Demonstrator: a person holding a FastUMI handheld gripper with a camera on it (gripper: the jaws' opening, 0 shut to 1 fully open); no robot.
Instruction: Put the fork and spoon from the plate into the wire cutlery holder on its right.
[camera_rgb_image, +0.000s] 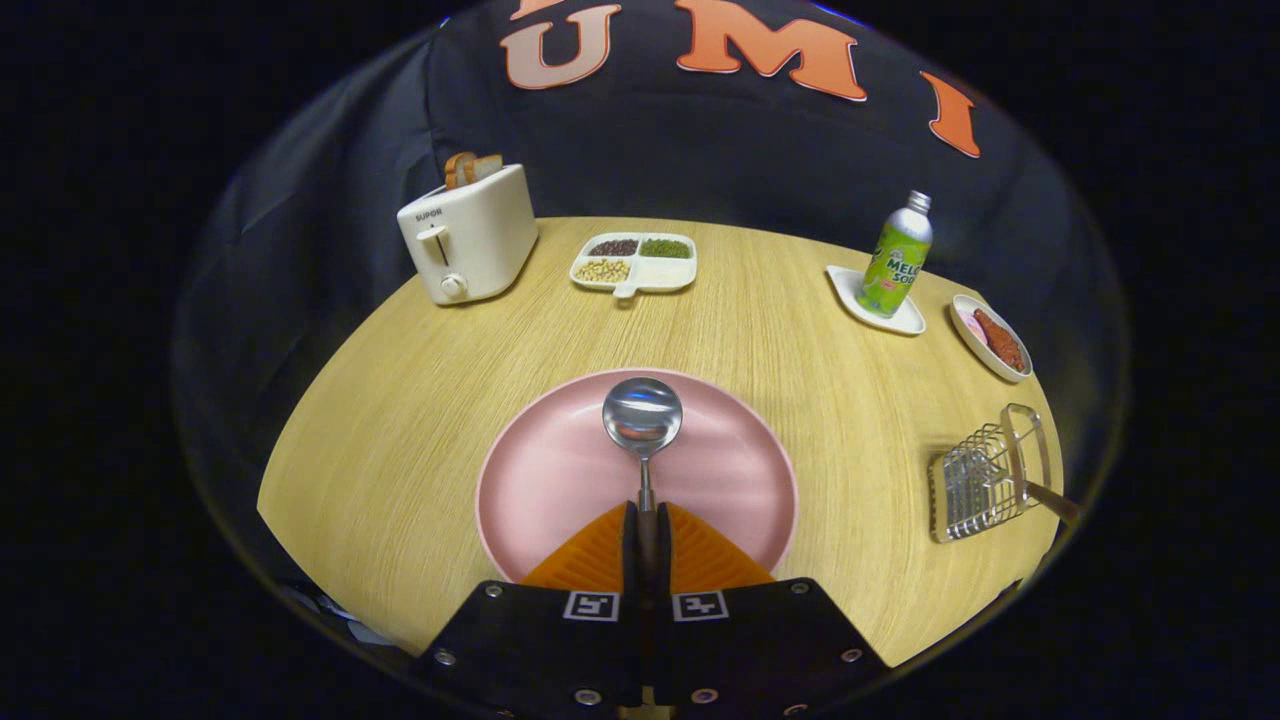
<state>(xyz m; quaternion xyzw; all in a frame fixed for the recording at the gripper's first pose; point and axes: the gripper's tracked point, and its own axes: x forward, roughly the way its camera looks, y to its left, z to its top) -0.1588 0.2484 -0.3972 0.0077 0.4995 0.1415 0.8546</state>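
Gripper (646, 520) pinching the spoon (642, 418) handle above the pink plate (540, 480)

The fingers press together on the handle, and the spoon bowl points ahead over the plate's middle. The wire holder (985, 480) lies on the wooden table (400, 420) well right of the plate, with a handle sticking out of its far side

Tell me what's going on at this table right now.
A handheld gripper is shut on the handle of a spoon, with the bowl of the spoon over the pink plate. The wire cutlery holder lies to the right on the wooden table, with a brown handle sticking out of it. The spoon hasn't gone in yet.
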